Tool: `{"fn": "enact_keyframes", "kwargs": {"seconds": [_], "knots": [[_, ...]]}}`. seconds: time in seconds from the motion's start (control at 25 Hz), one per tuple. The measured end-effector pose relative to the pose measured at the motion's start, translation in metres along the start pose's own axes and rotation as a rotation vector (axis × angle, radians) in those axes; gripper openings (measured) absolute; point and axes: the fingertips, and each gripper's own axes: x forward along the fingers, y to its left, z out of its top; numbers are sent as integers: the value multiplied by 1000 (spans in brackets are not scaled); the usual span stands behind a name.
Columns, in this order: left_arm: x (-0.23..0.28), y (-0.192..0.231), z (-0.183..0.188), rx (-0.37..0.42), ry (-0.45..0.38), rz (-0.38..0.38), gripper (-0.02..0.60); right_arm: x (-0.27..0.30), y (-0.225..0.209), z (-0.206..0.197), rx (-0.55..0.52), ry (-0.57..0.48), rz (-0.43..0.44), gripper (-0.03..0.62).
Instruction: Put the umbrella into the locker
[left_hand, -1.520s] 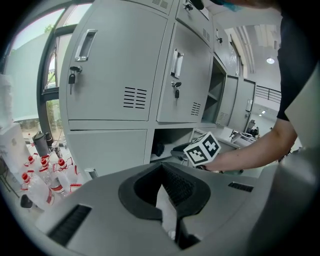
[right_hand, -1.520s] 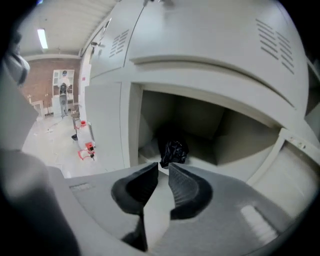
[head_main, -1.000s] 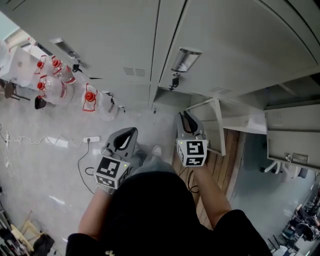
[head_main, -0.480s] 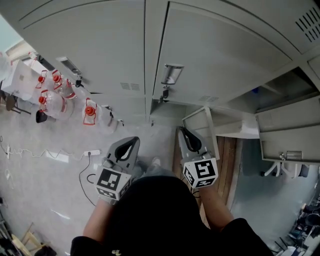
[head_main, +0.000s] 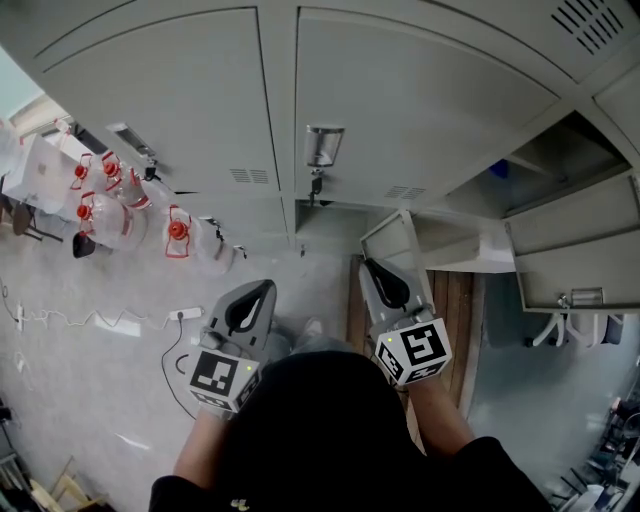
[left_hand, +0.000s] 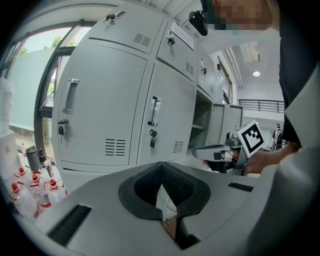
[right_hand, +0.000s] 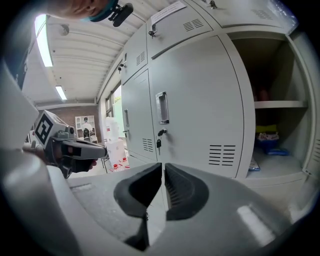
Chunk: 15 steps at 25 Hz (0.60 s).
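Observation:
No umbrella shows clearly in any view. My left gripper (head_main: 262, 289) (left_hand: 161, 167) is held in front of the grey lockers (head_main: 400, 110), shut and empty. My right gripper (head_main: 374, 266) (right_hand: 163, 168) is beside it, its jaws closing to a thin slit with nothing between them. It is level with a low open door (head_main: 398, 238). To the right an open locker (head_main: 545, 160) (right_hand: 272, 75) has a shelf (right_hand: 280, 104), and blue and yellow things (right_hand: 270, 141) lie below that shelf. Each gripper shows in the other's view, the right gripper (left_hand: 220, 151) and the left gripper (right_hand: 70, 147).
Closed locker doors with a handle and key (head_main: 320, 150) face me. Water bottles with red caps (head_main: 110, 195) stand on the floor at left, by a power strip and cable (head_main: 185, 315). Wooden boards (head_main: 455, 310) lie at right, below an open door (head_main: 575, 255).
Both grippers have risen in front of the lockers, the right one more. The head view has tilted up, so more of the open locker at right shows.

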Motion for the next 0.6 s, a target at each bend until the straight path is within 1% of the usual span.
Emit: {"fn": "enact_keyframes", "kwargs": {"seconds": [0.12, 0.2, 0.28, 0.4, 0.52, 0.6], "knots": [[-2, -2, 4, 6, -12, 12, 12, -4, -1, 0, -7, 2, 6, 14], [-3, -6, 7, 22, -19, 5, 12, -7, 0, -1, -12, 1, 13, 14], [-4, -10, 9, 11, -20, 6, 12, -10, 3, 0, -19, -2, 25, -2], [-5, -12, 9, 25, -33, 4, 12, -13, 7, 0, -24, -5, 41, -3], [-6, -18, 12, 16, -27, 5, 12, -16, 7, 0, -22, -8, 40, -2], [-6, -18, 13, 30, -34, 4, 12, -18, 7, -1, -20, -10, 38, -3]]}}
